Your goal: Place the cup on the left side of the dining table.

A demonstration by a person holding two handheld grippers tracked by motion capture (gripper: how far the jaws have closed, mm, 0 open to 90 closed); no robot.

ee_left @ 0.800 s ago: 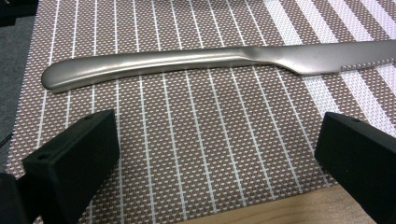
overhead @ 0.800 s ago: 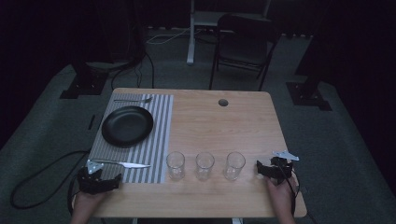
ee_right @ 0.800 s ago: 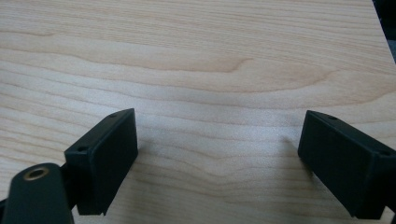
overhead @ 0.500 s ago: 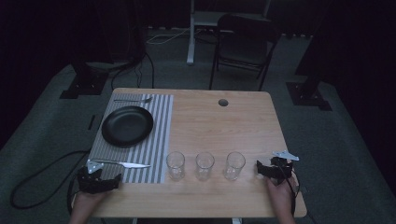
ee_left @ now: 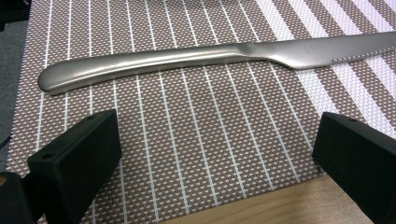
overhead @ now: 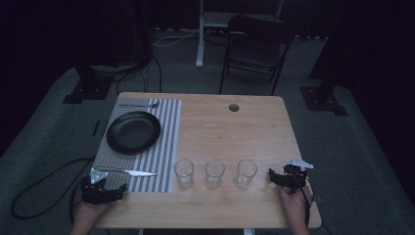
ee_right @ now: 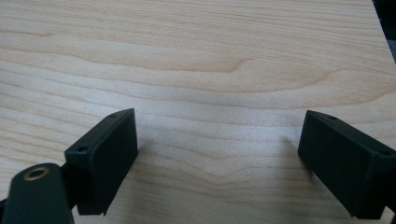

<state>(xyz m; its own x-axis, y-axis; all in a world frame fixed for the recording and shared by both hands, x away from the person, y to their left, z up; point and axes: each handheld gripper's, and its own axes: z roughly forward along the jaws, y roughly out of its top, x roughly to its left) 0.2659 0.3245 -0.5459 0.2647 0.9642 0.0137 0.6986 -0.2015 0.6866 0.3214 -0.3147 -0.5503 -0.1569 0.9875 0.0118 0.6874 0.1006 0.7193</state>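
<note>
Knife (ee_left: 187,58) lying flat on striped placemat (ee_left: 196,140), just ahead of left gripper (ee_left: 210,154), jaws spread wide, empty. Right gripper (ee_right: 217,156) likewise wide, empty. Approach step; next: advance, straddle handle, close.

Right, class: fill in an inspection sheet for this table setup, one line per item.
Surface: wooden table, striped placemat at left.
Job's things: knife on the placemat, just ahead of the left gripper; three empty glasses in a row.
Clutter: black plate, fork beyond it.
Grippers: left open; right gripper open over bare wood.
Cables: one trails on the floor at left.
Surroundings: dark room, chair behind.
</note>
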